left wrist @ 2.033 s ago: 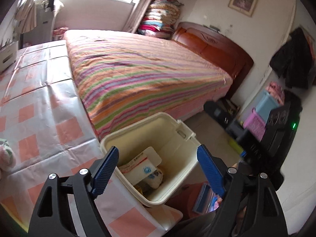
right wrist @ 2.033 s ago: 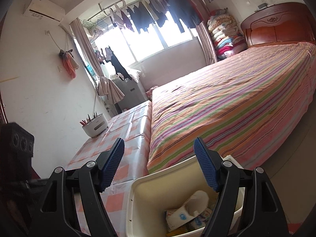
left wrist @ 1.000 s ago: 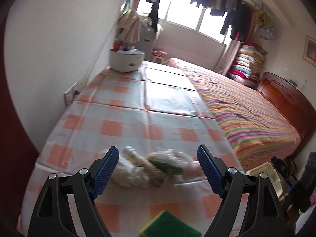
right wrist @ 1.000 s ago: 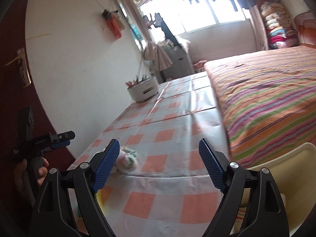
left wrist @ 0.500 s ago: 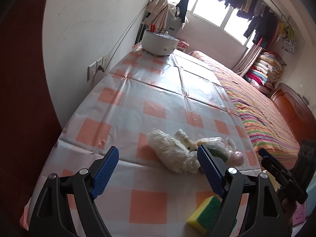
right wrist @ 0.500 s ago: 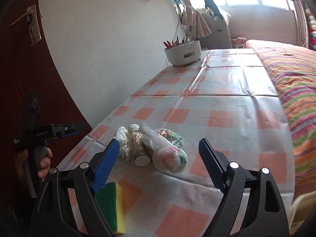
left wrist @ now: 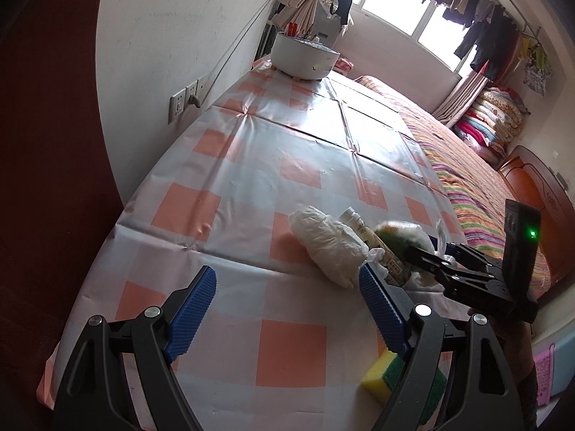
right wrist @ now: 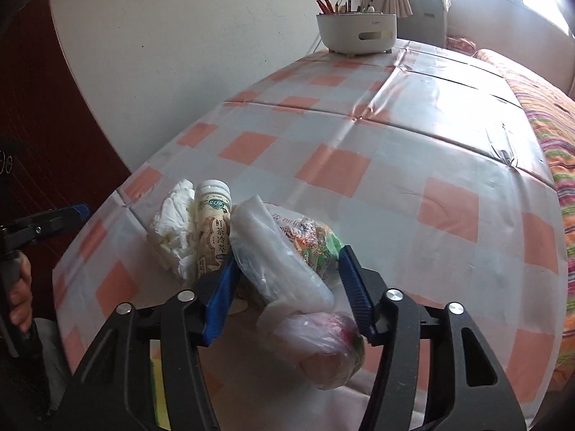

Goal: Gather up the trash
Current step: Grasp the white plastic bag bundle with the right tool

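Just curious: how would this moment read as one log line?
right gripper: closing around plastic bag | left gripper: open, empty | bottle, wad: on table

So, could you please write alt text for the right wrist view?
The right gripper is closing around a plastic bag of trash on a checked tablecloth, pads not yet pressing it. A bottle and crumpled tissue lie just left of the bag; a white pen holder stands far back.

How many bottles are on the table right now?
1. The bottle lies in the trash pile, between the white wad and the plastic bag. The bag may hide more.
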`<state>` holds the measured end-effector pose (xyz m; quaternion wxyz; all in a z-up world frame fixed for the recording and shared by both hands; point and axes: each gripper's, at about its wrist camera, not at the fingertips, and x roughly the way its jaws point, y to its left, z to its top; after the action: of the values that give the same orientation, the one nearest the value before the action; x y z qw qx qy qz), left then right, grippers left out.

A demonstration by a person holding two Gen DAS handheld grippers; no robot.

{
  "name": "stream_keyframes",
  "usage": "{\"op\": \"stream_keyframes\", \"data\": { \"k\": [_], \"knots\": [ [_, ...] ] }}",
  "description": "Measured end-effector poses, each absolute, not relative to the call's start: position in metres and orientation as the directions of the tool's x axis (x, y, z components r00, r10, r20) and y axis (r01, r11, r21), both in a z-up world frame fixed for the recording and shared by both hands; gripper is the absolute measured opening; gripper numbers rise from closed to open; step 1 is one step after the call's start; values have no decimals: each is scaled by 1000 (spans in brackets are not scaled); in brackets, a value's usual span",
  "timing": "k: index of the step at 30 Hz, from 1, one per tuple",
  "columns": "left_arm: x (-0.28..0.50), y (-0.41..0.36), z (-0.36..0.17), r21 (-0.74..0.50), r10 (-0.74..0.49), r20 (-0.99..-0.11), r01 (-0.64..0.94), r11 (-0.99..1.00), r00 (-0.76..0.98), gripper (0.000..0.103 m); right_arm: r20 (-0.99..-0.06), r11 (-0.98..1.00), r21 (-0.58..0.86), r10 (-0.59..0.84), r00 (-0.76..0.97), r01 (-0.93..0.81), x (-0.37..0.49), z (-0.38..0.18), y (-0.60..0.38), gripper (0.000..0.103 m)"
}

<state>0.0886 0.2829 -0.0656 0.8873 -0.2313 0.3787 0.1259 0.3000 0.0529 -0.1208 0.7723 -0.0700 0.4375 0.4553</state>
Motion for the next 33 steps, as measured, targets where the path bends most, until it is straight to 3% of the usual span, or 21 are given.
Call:
{"op": "stream_keyframes", "data": {
  "k": [5,19,28,30,31,33],
  "knots": [
    [99,277,-69,-316,25,-741,-381,869,671,79,-730,584,295,648,216,-756,298,-116,45,46],
    [138,255,-87,-395,-77,-762,-367,842,643,79,-593,577,423,760,268,-699,271,-77,-18,45],
    [162,251,-94,-347,11,-778,-444,826,629,79,-552,569,487,788,271,-663,284,-80,-41,45],
    [166,249,-95,-336,18,-781,-444,831,624,67,-545,573,506,792,276,-644,295,-82,-44,45],
    [169,247,-95,-336,14,-782,-441,832,623,54,-547,580,504,788,283,-641,300,-82,-44,45],
    [173,246,-99,-329,7,-792,-435,838,611,47,-549,589,499,782,294,-636,308,-82,-42,45]
  ]
}}
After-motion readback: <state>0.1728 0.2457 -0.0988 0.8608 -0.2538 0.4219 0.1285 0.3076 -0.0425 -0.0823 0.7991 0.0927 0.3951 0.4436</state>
